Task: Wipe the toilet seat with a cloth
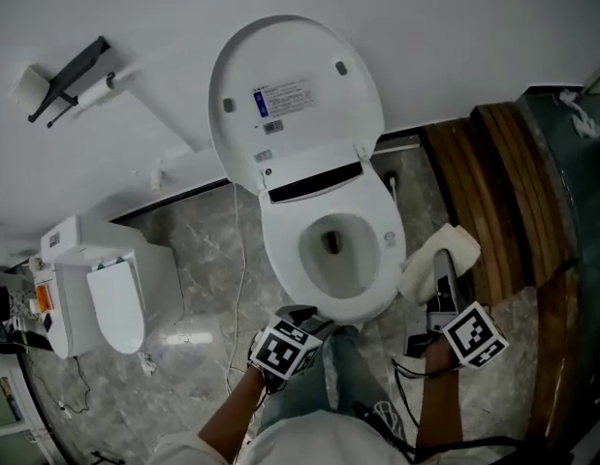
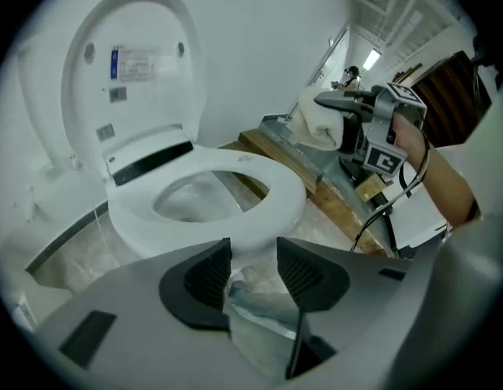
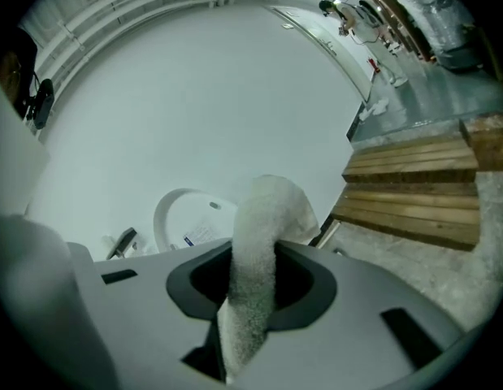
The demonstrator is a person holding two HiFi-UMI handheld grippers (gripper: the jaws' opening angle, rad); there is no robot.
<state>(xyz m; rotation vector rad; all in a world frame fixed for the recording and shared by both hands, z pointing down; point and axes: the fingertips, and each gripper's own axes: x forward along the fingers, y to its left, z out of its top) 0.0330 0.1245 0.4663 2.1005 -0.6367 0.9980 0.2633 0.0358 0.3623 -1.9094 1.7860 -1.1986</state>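
Head view gives us the white cloth point(image 1: 443, 252) clamped in our right gripper point(image 3: 253, 276) just right of the toilet seat point(image 1: 381, 252), lid point(image 1: 295, 95) raised, while our left gripper point(image 2: 253, 268) hovers at the seat's front rim, jaws partly apart, gripping nothing.

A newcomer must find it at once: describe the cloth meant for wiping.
Start at the white toilet with its lid raised. To its right in the head view, in front of the wooden planks, the right gripper is clamped on the cloth. It is the only soft, fluffy white thing there, bulging out between the jaws.
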